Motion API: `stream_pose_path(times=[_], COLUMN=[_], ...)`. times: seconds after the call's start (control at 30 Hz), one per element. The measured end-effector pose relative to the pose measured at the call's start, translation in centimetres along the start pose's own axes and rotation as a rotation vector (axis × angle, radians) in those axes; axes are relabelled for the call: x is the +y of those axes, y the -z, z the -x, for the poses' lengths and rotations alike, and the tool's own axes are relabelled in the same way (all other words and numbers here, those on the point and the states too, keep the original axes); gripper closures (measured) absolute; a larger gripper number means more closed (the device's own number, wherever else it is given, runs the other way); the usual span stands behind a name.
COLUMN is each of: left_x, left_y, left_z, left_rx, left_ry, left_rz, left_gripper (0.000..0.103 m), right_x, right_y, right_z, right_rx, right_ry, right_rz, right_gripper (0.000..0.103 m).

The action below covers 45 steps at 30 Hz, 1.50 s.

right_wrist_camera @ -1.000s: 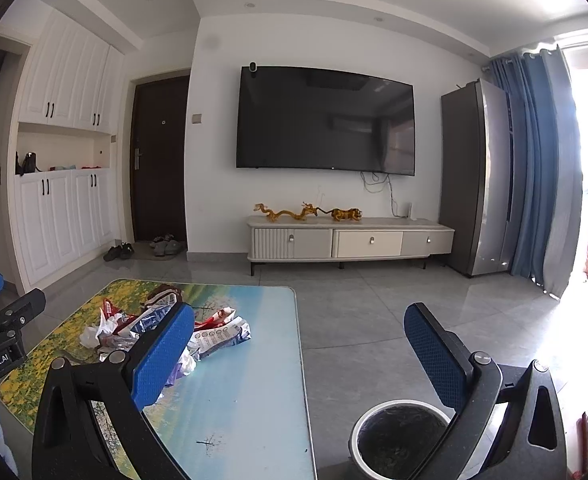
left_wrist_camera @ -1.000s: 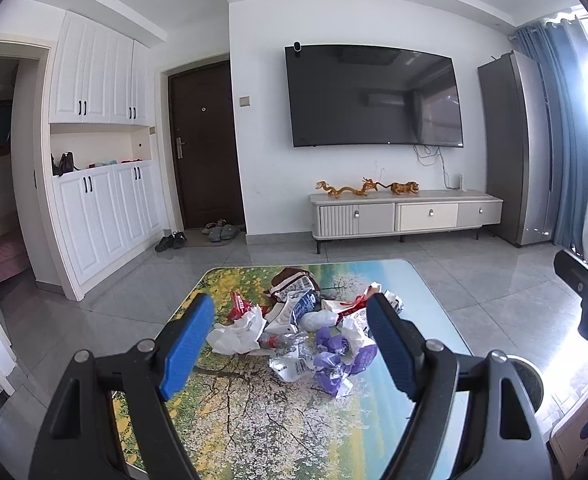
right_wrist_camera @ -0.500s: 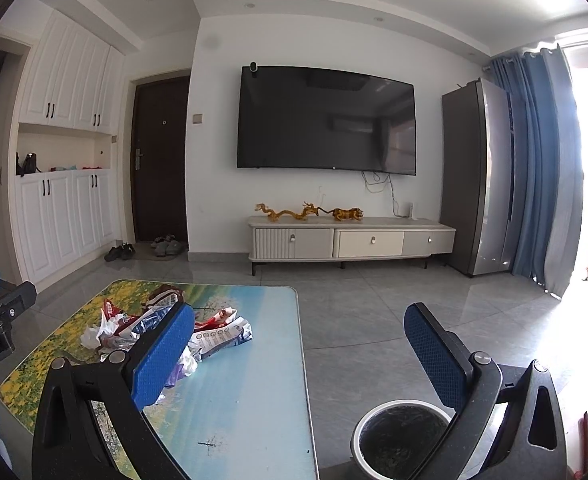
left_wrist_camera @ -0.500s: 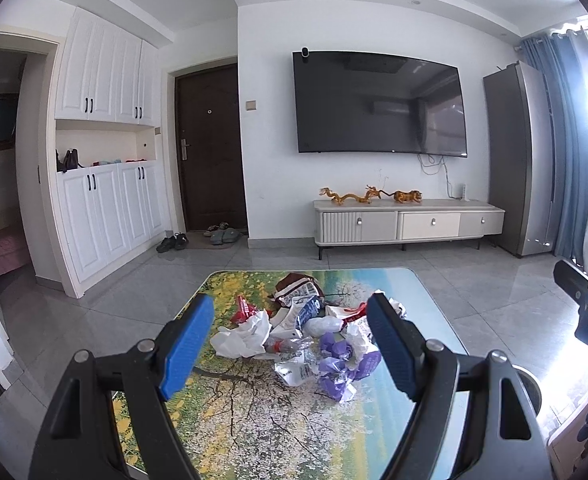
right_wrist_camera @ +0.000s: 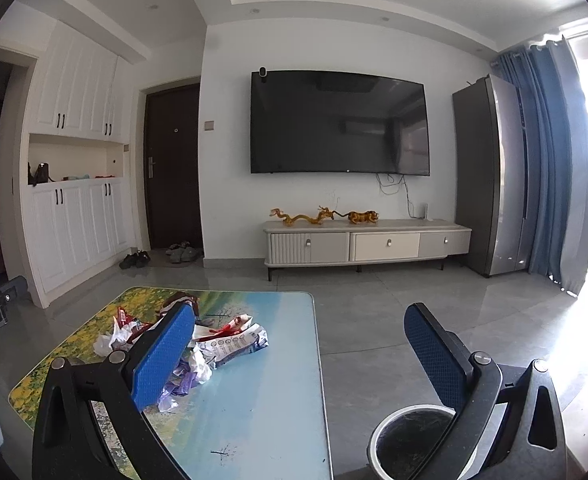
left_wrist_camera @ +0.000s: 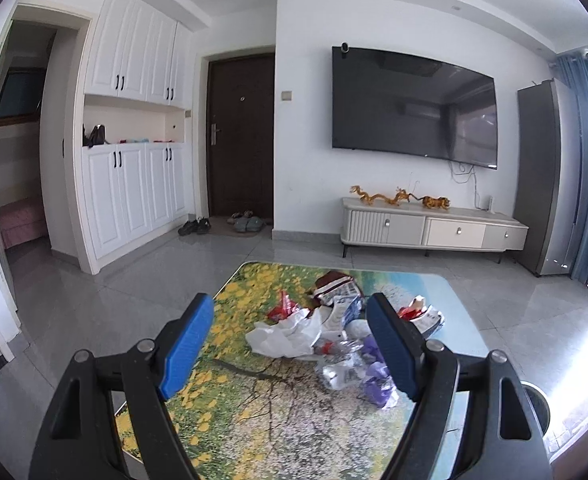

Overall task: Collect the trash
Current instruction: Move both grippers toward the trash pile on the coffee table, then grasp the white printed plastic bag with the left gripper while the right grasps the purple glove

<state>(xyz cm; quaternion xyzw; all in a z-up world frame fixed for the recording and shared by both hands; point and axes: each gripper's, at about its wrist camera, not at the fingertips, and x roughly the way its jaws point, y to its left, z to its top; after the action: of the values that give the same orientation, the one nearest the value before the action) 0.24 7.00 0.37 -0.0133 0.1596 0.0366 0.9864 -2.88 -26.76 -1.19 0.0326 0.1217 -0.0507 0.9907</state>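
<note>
L claw [left_wrist_camera: 290,344] agape over trash pile [left_wrist_camera: 333,336]

The surface [left_wrist_camera: 254,412] carries a printed landscape top. A pile of crumpled wrappers [left_wrist_camera: 333,336] and plastic bags lies directly on it. The grey tiled floor [right_wrist_camera: 373,320] carries a round bin [right_wrist_camera: 409,440] beside the surface.

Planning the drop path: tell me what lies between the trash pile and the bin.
In the right wrist view, only bare blue tabletop and grey floor separate the trash pile from the bin.
</note>
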Motion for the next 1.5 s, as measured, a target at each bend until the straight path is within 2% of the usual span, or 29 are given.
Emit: stream_pose_path(times=[0.13, 0.23, 0.43, 0.5, 0.57, 0.67, 0.77, 1.03, 1.27, 1.4, 1.47, 1.5], left_x=[1.6, 1.9, 0.6, 0.0, -0.5, -1.3, -1.5, -2.2, -3.2, -3.0, -2.8, -2.7], left_y=[0.5, 1.1, 3.6, 4.7, 5.6, 6.4, 6.7, 7.3, 8.4, 9.1, 9.4, 9.5], left_z=[-1.2, -2.2, -5.3, -6.6, -7.9, -10.0, -11.8, -17.3, -21.0, -22.0, -22.2, -22.3], left_rx=[0.043, 0.072, 0.183, 0.229, 0.275, 0.335, 0.373, 0.491, 0.585, 0.612, 0.624, 0.629], left_ry=[-0.029, -0.028, 0.109, 0.151, 0.199, 0.249, 0.279, 0.356, 0.365, 0.354, 0.352, 0.354], left_rz=[0.034, 0.021, -0.014, -0.016, -0.010, -0.002, 0.006, 0.079, 0.139, 0.161, 0.180, 0.186], left_gripper=[0.025, 0.025, 0.026, 0.026, 0.026, 0.026, 0.026, 0.026, 0.026, 0.027, 0.031, 0.036], right_x=[0.0, 0.0, 0.6, 1.0, 1.6, 2.1, 3.1, 5.6, 6.9, 7.5, 7.8, 7.9], right_y=[0.3, 0.8, 2.4, 3.2, 3.9, 5.4, 7.1, 10.1, 11.5, 12.1, 12.2, 12.2], right_z=[-1.0, -2.2, -5.5, -6.8, -8.3, -11.3, -13.8, -19.5, -21.7, -23.1, -23.7, -24.0], right_rx=[0.033, 0.065, 0.155, 0.197, 0.246, 0.355, 0.442, 0.577, 0.654, 0.682, 0.689, 0.691], right_ry=[-0.035, -0.074, -0.156, -0.193, -0.247, -0.386, -0.477, -0.559, -0.614, -0.639, -0.645, -0.652], right_rz=[-0.012, -0.024, -0.037, -0.040, -0.053, -0.118, -0.163, -0.193, -0.215, -0.233, -0.243, -0.252], right_gripper=[0.000, 0.000, 0.004, 0.012, 0.029, 0.045, 0.055, 0.055, 0.055, 0.057, 0.060, 0.060])
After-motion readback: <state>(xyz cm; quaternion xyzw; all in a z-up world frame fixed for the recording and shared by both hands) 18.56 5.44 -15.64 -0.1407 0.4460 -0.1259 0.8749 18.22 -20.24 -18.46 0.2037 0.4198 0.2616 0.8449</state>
